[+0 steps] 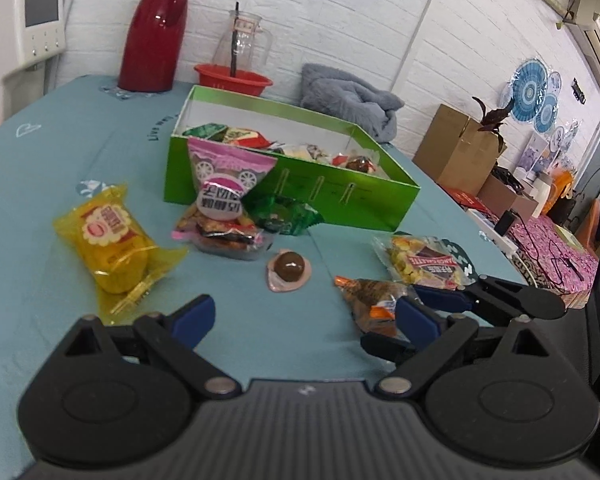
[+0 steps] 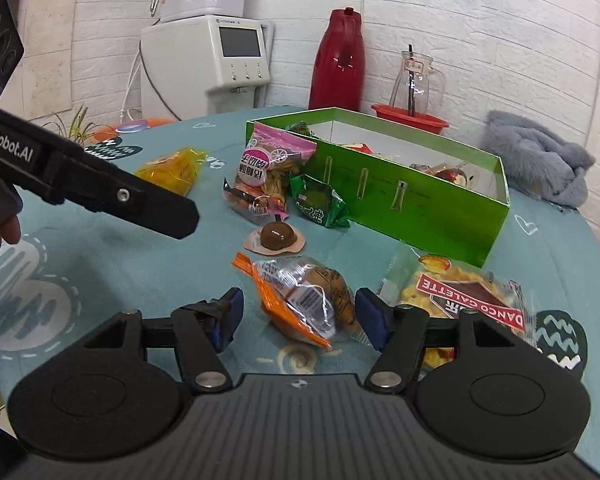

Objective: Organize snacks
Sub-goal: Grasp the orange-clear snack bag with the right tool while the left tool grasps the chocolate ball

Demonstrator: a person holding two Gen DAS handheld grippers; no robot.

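A green box [image 1: 340, 196] [image 2: 452, 208] holding several snacks stands on the teal table. Loose snacks lie in front of it: a yellow pack [image 1: 108, 244] [image 2: 172, 168], a pink pack [image 1: 224, 196] [image 2: 268, 168], a green pack [image 1: 288, 216] [image 2: 320, 200], a brown ball in a pink wrapper [image 1: 288, 268] [image 2: 276, 238], a Danco Galette pack [image 1: 424, 264] [image 2: 460, 300] and an orange-edged pack [image 1: 372, 300] [image 2: 308, 304]. My right gripper [image 2: 298, 316] is open, its fingers on either side of the orange-edged pack. My left gripper [image 1: 300, 316] is open and empty above the table.
A red thermos [image 1: 156, 28] [image 2: 340, 60], a glass jug in a red bowl [image 1: 236, 60] [image 2: 412, 96] and a grey cloth [image 1: 348, 96] [image 2: 540, 160] stand behind the box. A water dispenser [image 2: 220, 52] is beyond the table. Cardboard boxes [image 1: 460, 148] stand to the right.
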